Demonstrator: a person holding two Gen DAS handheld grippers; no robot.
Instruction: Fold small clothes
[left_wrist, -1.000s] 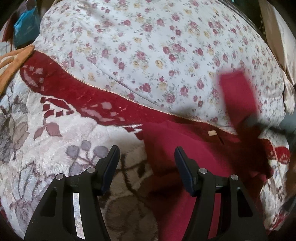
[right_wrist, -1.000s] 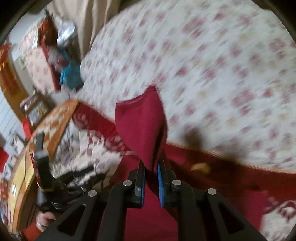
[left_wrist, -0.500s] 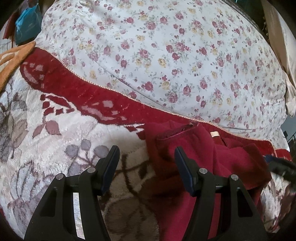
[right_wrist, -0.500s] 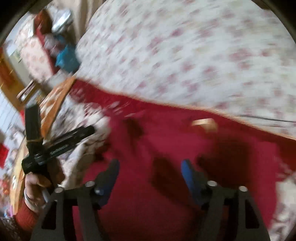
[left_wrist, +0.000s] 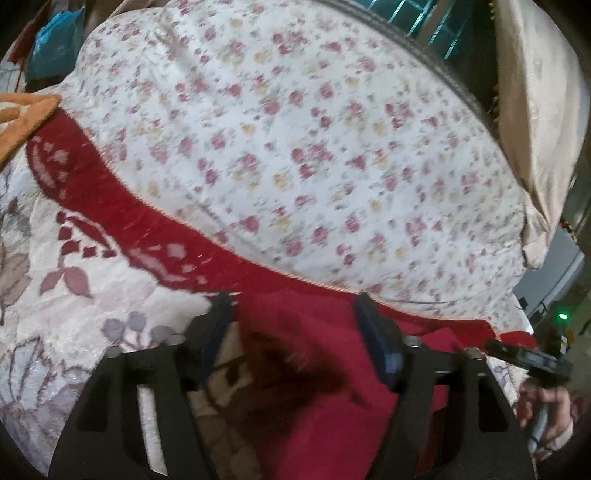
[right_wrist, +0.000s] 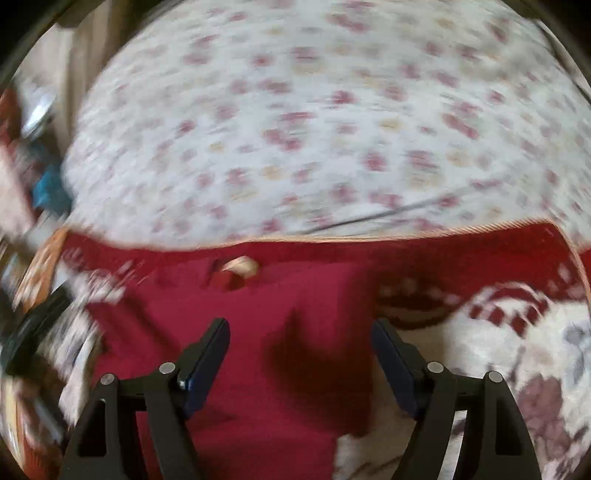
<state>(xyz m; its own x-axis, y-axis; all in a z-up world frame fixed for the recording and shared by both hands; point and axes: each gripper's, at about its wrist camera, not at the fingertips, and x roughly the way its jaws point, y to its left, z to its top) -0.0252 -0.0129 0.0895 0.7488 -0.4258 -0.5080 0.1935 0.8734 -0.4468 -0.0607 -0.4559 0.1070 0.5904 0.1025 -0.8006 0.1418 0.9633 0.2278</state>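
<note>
Right wrist view: right gripper (right_wrist: 297, 354) spread wide over red garment (right_wrist: 273, 332) lying flat on patterned blanket (right_wrist: 517, 350), holding nothing; left gripper (left_wrist: 295, 332) likewise agape above same cloth, near floral sheet (left_wrist: 295, 147). Risk: pinching blanket pile along with garment, dragging fold askew

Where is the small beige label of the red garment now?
In the right wrist view, the beige label lies upper left of centre on the red garment, just below the floral sheet.
</note>
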